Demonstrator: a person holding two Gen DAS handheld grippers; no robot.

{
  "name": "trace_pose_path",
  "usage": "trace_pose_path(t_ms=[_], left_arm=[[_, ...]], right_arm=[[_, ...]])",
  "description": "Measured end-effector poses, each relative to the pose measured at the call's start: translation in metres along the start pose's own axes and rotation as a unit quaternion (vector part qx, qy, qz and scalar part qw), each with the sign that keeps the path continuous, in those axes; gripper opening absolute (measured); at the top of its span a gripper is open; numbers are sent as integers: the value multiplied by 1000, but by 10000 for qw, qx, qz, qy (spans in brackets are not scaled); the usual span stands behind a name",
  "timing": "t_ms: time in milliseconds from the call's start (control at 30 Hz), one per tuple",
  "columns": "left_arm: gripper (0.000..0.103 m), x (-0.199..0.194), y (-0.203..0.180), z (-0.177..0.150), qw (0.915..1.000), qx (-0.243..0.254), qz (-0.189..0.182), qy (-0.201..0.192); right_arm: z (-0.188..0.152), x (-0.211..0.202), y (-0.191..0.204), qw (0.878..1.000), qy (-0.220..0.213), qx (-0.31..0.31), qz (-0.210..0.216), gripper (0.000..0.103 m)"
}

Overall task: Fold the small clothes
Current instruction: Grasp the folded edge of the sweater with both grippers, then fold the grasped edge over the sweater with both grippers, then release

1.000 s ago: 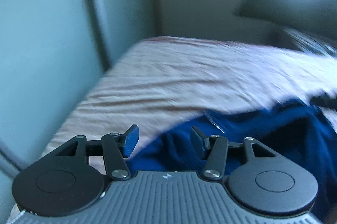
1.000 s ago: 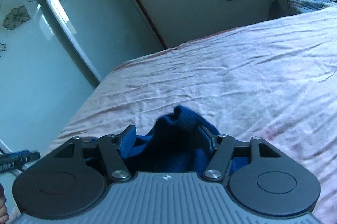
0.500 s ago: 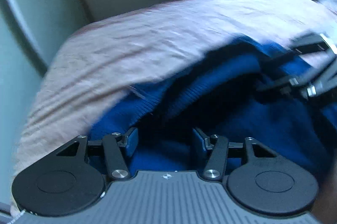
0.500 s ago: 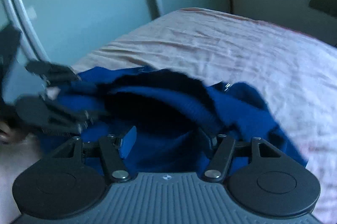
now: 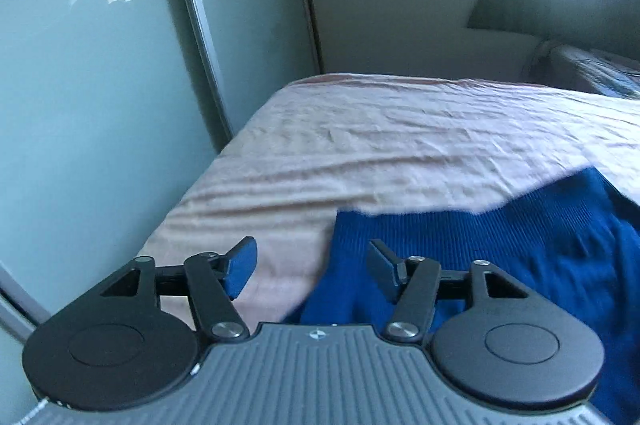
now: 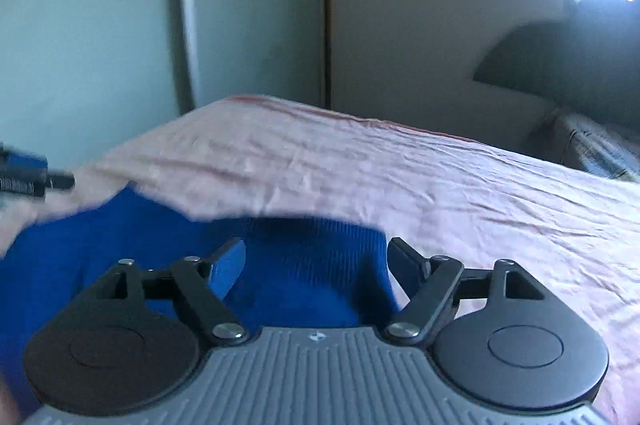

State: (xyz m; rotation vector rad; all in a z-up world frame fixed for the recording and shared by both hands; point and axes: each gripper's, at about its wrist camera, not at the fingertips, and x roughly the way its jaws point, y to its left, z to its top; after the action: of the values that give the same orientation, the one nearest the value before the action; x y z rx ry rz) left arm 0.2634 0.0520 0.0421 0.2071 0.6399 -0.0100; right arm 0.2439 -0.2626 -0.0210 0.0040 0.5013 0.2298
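Note:
A blue knit garment [image 5: 500, 241] lies on the pink bedsheet [image 5: 400, 145]. In the left wrist view its left corner lies between the fingers of my left gripper [image 5: 312, 261], which is open. In the right wrist view the garment [image 6: 304, 257] fills the gap of my right gripper [image 6: 316, 261], whose jaws stand wide apart over its right corner. Neither gripper pinches the cloth. The left gripper's tip [image 6: 24, 173] shows at the left edge of the right wrist view.
A glass wardrobe door with flower prints [image 5: 100, 65] stands close to the bed's left edge. A dark headboard [image 6: 560, 65] and a patterned pillow [image 6: 600, 153] are at the far right. Bare pink sheet [image 6: 440, 177] stretches beyond the garment.
Both grippers have swung back to face along the bed. The garment, bunched and lifted half a second ago, now lies flatter on the sheet with its far edge straight.

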Motion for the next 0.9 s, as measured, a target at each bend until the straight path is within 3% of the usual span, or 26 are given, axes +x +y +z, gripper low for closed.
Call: trace_pose_path(t_ms=[67,200,333,533,600,633,667,733,767,800,867,900], left_arm=[[67,-20,7,-18,9998,-29,-178,11],[73,-56,23,-56,9980,32,-628,60],[78,-71,34,-89,9941,109,-1077,83],[79,-79,34,-121,9924,244,-1198,-101],[78,-76,34,-125,9912,268,-1292,-76],[77,-75,33,-126,9913,290,-1286,-55],[75,-72,32,-128,9908,305,-1315,-12],[65,-68,33,-131,9889,232,-1463,126],[50,-66,34,-132,9875,153,-1558,206],[34,-63,35,-133,9856,55,-1659,315],[11,-64,36,-133,9832,-11,-1790,361],[8,-66,36,-133,9841,50,-1746,317]], right_arm=[[-14,-18,-6,9998,80,178,21,78],[-46,-54,-41,9915,265,1207,397,78],[-79,-79,-43,9861,501,1485,546,78],[-116,-90,-42,9726,795,2018,839,78],[-120,-91,-42,9697,743,2158,876,73],[-120,-90,-40,9693,733,2175,882,63],[-119,-89,-39,9693,747,2174,878,56],[-118,-87,-36,9696,806,2162,815,31],[-119,-87,-36,9700,810,2150,794,27],[-119,-88,-35,9702,799,2153,769,15],[-122,-89,-34,9708,774,2146,746,10],[-123,-90,-31,9725,717,2106,689,8]])
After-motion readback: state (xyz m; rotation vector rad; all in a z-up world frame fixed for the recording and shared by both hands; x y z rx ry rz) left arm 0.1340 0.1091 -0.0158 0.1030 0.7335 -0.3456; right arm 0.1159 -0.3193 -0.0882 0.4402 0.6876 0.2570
